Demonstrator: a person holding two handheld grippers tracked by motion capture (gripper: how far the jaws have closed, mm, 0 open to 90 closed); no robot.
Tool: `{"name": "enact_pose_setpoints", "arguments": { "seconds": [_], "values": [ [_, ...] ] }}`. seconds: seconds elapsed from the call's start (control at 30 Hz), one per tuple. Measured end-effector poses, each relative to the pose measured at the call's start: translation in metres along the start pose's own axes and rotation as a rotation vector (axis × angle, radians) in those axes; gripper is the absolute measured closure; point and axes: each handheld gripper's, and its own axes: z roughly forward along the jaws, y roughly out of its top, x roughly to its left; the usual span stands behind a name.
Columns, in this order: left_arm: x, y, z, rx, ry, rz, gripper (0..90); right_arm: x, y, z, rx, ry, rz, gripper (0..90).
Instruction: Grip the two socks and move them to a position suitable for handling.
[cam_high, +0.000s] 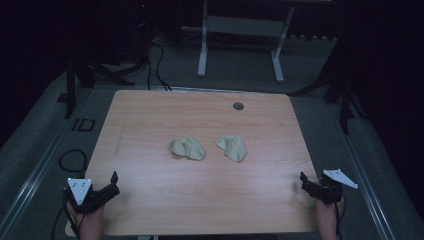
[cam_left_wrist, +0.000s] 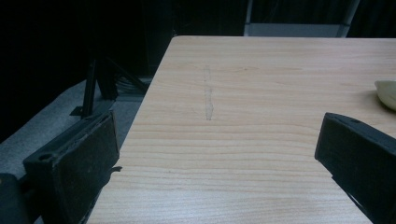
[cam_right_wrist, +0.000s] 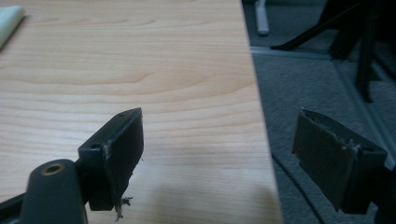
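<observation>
Wood-grain table (cam_high: 150, 125) carries 2 pale beige socks near its middle, side by side but apart. In the high view the left sock (cam_high: 188, 148) lies a little left of centre and the right sock (cam_high: 232, 146) a little right of centre, both crumpled flat on the surface, with a small dark round hole (cam_high: 238, 106) in the tabletop beyond them toward the far edge.

Both tools sit well back from the socks, at the near corners. At the near left corner, the left gripper (cam_high: 111, 184) is held in a hand (cam_high: 87, 222), its black jaws pointing inward toward the table's middle; in the left gripper view its 2 jaws stand wide apart over bare wood, nothing between them, and the edge of the left sock (cam_left_wrist: 386, 93) shows far ahead at the right border. A faint grey scuff mark (cam_left_wrist: 208, 95) runs along the wood ahead of those jaws.

Over by the near right corner, the right gripper (cam_high: 306, 182) hovers at the table's right edge, also spread wide and holding nothing. In the right gripper view 1 jaw hangs over wood and the other over the grey carpet (cam_right_wrist: 303, 93) beside the table.
</observation>
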Motion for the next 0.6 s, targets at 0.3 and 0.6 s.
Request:
{"name": "enact_pose_setpoints", "arguments": {
  "seconds": [0.3,0.6],
  "values": [
    [0.001,0.000,-0.001,0.006,-0.012,0.005,0.0,-0.005,0.005,0.000,0.035,0.039,0.053,16.9],
    [-0.001,0.000,-0.002,0.014,-0.032,0.003,0.0,0.013,0.022,0.008,0.155,0.152,-0.003,17.9]
  ]
}}
